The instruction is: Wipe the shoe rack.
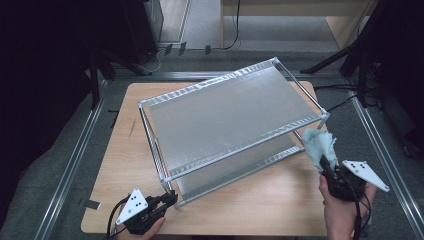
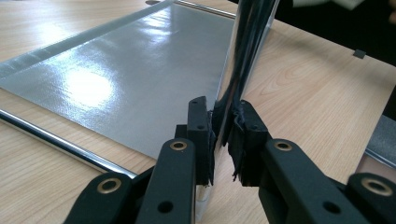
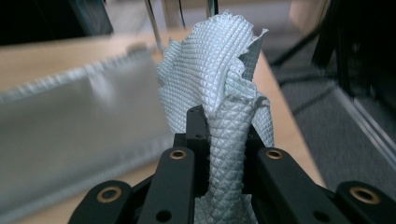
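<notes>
Left tongs [image 1: 172, 197] clamping rack post [image 2: 243, 51], right tongs [image 1: 325, 162] gripping cloth [image 1: 318, 142]

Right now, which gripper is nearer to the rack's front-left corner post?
Left. The left gripper has its fingers clamped on the post. The right gripper holds a pale cloth off the rack's far right end.

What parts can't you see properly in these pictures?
- The bunched cloth: its lower end is tucked out of sight between the right gripper's jaws in the right gripper view.
- The rack's lower shelf: mostly covered by the top shelf in the high view.
- The rack post: cut off by the top edge in the left gripper view, where the left gripper clamps it.
</notes>
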Action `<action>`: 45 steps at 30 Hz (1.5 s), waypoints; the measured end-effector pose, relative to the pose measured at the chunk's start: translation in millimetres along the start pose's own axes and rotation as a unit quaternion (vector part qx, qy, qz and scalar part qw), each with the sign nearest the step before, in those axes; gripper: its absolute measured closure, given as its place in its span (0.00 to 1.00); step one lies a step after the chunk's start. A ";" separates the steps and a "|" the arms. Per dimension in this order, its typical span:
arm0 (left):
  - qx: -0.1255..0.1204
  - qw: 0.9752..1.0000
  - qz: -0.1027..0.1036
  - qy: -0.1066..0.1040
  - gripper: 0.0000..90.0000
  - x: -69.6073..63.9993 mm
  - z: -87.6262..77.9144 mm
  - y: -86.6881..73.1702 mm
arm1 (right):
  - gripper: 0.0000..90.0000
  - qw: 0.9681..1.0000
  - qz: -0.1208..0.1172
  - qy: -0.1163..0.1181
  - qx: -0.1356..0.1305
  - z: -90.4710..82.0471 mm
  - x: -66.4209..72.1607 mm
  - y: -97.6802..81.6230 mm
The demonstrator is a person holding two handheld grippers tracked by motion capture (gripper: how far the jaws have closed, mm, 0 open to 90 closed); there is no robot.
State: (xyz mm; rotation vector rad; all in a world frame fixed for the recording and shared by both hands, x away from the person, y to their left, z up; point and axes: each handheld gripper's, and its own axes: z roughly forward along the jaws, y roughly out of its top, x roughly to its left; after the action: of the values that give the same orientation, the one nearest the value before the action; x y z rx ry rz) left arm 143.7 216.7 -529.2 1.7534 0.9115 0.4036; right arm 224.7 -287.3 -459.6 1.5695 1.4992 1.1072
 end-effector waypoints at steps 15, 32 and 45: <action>-0.003 1.000 -0.002 0.002 0.89 0.7 0.3 -1.2 | 0.90 0.996 -0.021 0.038 -0.074 38.6 42.8 75.5; -0.002 1.000 0.007 -0.014 0.89 -11.4 10.3 -0.5 | 0.89 0.975 -0.091 0.199 -0.035 28.9 141.0 64.7; 0.002 0.999 0.019 -0.030 0.89 -23.2 17.7 0.6 | 0.87 0.919 -0.170 0.357 -0.003 -14.6 255.4 29.8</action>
State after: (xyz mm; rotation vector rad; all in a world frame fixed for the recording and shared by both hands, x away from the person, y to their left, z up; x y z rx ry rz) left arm 140.4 187.8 -531.5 1.7795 0.8371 0.3730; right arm 215.6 -37.7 -396.9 0.8566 2.1277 1.5509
